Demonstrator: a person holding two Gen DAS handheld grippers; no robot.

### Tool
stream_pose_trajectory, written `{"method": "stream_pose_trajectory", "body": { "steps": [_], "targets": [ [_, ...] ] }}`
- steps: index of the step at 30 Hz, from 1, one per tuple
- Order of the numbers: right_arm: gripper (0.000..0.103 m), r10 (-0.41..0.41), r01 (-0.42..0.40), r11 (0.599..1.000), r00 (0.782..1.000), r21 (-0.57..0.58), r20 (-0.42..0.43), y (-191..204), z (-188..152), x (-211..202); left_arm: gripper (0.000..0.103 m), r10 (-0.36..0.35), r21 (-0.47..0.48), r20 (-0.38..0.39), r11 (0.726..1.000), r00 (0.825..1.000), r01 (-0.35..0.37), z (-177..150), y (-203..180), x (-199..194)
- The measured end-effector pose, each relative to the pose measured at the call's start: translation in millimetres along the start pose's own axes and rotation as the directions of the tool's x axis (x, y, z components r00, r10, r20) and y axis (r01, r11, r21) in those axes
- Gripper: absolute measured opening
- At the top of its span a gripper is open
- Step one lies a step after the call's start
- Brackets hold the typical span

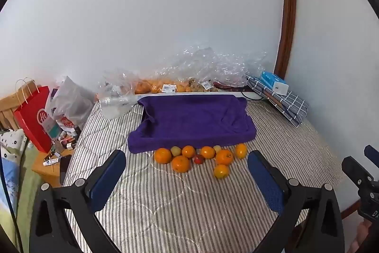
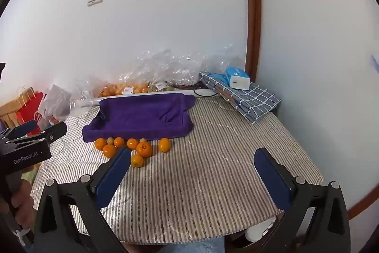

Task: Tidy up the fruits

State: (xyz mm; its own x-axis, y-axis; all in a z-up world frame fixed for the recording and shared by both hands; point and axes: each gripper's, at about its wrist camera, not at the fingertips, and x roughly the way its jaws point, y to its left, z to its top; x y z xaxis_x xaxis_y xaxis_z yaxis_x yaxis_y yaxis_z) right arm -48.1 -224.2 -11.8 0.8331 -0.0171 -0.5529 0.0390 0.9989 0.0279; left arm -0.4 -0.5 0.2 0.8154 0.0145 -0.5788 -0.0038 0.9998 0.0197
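Observation:
Several oranges [image 1: 181,163] lie in a loose cluster on the striped table cover, with two small pale green fruits [image 1: 175,150] and one small red fruit [image 1: 199,159] among them. Just behind them sits a purple cloth-lined tray [image 1: 191,120]. My left gripper [image 1: 187,170] is open and empty, hovering in front of the cluster. My right gripper [image 2: 193,166] is open and empty, to the right of the oranges [image 2: 144,148]; the tray [image 2: 142,115] lies beyond. The red fruit is hidden in the right wrist view.
Clear plastic bags [image 1: 203,68] with more oranges line the wall. A folded checked cloth [image 1: 284,101] with a blue-white box [image 1: 274,82] lies at the back right. A red paper bag [image 1: 33,115] and clutter stand off the table's left edge. The striped cover [image 2: 213,158] spreads right.

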Motion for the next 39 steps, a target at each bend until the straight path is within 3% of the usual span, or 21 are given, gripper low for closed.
{"method": "stream_pose_trajectory", "body": {
  "steps": [4, 11, 39],
  "targets": [
    [0.103, 0.004, -0.004, 1.000, 1.000, -0.007, -0.004, 0, -1, -1, 0.103, -0.031, -0.037, -0.002, 0.999, 1.000, 0.031, 0, 6, -2],
    [0.103, 0.001, -0.001, 1.000, 1.000, -0.004, 0.018, 2, -6, -20, 0.103, -0.020, -0.035, 0.003, 0.999, 1.000, 0.020, 4, -4, -6],
    [0.103, 0.013, -0.013, 1.000, 1.000, 0.002, 0.018, 6, -7, -20, 0.103, -0.029, -0.052, 0.018, 0.998, 0.999, 0.030, 6, 4, -16]
  ]
}}
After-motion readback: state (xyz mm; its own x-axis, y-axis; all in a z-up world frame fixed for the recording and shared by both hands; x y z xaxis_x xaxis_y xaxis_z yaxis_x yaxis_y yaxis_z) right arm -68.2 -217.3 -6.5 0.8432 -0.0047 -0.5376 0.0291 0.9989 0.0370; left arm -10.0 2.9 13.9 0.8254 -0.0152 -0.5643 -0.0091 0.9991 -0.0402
